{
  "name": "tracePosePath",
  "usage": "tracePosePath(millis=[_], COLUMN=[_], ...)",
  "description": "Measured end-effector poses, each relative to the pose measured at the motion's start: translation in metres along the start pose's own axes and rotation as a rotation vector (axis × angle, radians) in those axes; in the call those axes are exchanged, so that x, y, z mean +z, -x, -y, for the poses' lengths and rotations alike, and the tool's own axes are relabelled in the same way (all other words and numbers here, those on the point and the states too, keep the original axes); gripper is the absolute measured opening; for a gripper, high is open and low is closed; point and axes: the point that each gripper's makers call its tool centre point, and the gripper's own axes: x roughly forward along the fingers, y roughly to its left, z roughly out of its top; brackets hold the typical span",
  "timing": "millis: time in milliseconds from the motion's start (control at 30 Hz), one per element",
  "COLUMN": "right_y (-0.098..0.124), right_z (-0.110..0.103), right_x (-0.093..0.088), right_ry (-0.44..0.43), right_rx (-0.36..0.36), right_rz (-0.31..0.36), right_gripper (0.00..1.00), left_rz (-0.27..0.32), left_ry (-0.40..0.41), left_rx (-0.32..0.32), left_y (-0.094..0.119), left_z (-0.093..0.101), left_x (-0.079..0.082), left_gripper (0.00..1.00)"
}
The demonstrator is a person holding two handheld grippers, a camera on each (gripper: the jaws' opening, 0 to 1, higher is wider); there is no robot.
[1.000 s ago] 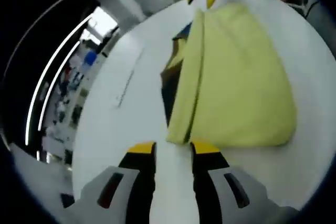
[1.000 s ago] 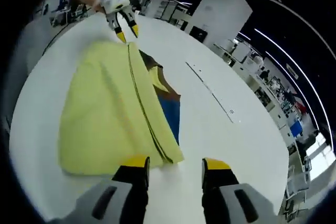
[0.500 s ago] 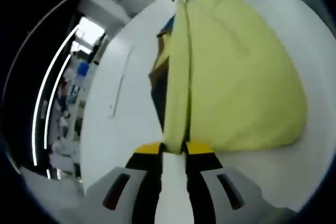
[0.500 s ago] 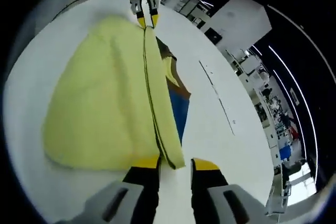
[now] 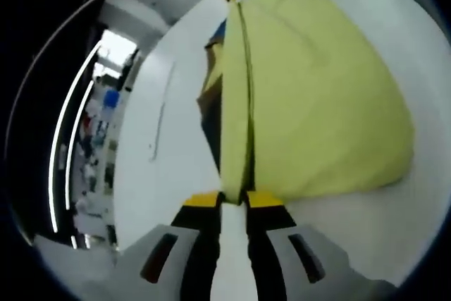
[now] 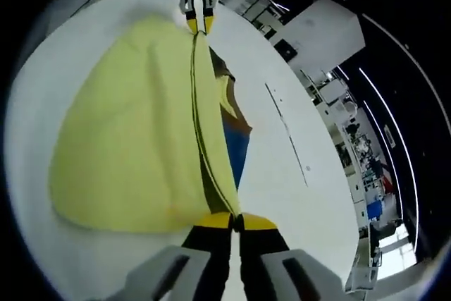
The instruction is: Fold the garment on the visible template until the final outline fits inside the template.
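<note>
Both grippers have closed since 1 s ago: then the jaws stood apart short of the cloth, now each pair pinches a corner of the folded edge. Left gripper (image 5: 234, 198) has its yellow-tipped jaws nearly together w/ the near end of the yellow garment (image 5: 317, 96) nipped between them. Right gripper (image 6: 235, 220) is likewise clamped, jaws almost touching, on the opposite end of the same edge. Each gripper also shows far off at the top of the other's view, right gripper at the far end of the fold in the left gripper view, left gripper in the right gripper view (both tiny, jaws drawn in on the cloth). The garment spreads over the white table (image 6: 282, 146), its bulk right of the left gripper and left of the right gripper. A blue-and-brown template (image 6: 236, 149) peeks from under the folded edge, approx. midway between the grippers.
</note>
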Motion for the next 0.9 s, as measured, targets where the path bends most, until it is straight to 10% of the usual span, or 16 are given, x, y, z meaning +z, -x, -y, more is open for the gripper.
tracePosePath(millis=[233, 633, 900], right_y=[0.0, -0.02, -0.028], right_z=[0.009, 0.018, 0.024], right_x=[0.004, -0.01, -0.009], right_ry=[-0.111, -0.584, -0.76], right_rx=[-0.02, -0.007, -0.019], right_rz=[0.022, 0.016, 0.023], right_gripper=[0.0, 0.0, 0.0], left_rz=[0.011, 0.024, 0.039], left_ry=[0.131, 0.82, 1.052], left_rx=[0.017, -0.025, -0.035], left_y=[0.0, -0.012, -0.018], left_z=[-0.013, -0.029, -0.026], left_x=[-0.001, -0.004, -0.009], left_gripper=[0.0, 0.0, 0.0])
